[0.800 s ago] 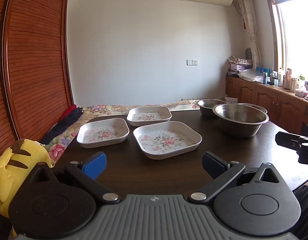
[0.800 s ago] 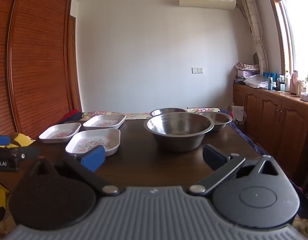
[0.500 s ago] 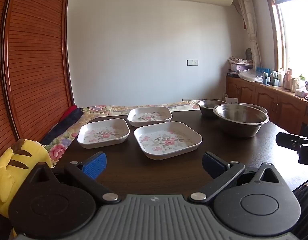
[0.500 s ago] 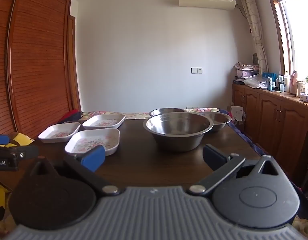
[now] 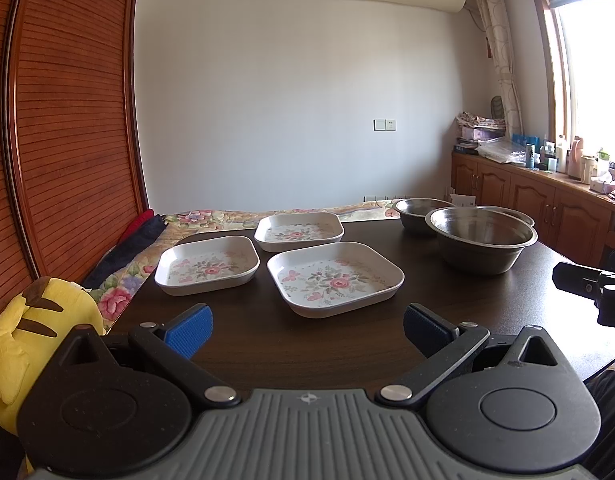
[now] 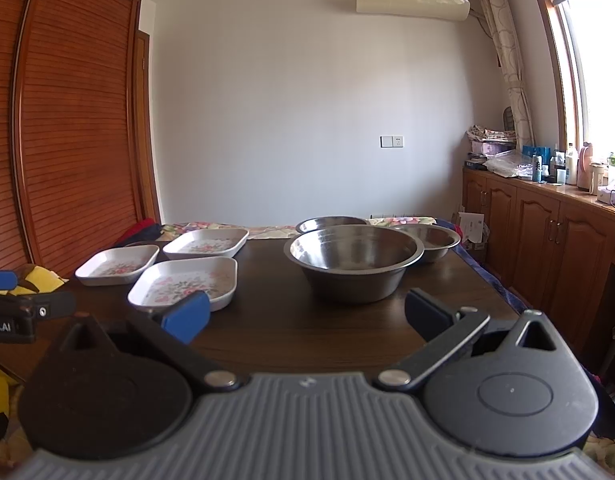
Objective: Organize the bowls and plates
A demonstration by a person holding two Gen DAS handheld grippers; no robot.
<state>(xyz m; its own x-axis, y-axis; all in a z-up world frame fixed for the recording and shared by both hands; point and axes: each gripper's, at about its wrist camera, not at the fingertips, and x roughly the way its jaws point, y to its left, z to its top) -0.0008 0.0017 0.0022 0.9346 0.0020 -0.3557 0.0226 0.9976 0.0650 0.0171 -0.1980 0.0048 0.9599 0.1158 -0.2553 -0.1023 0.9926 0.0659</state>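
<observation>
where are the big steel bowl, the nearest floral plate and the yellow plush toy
big steel bowl point(image 6: 353, 286), right wrist view, on its outer front wall
nearest floral plate point(image 5: 335, 280), left wrist view, on its flowered floor
yellow plush toy point(image 5: 23, 336), left wrist view, on its yellow body

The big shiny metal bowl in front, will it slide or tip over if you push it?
The big metal bowl would probably slide rather than tip: it looks wide and low, on the smooth dark table. Its polished wall looks slippery, so pinching the thin rim seems safer. Being empty, thin metal, it is likely light for its size.
</observation>
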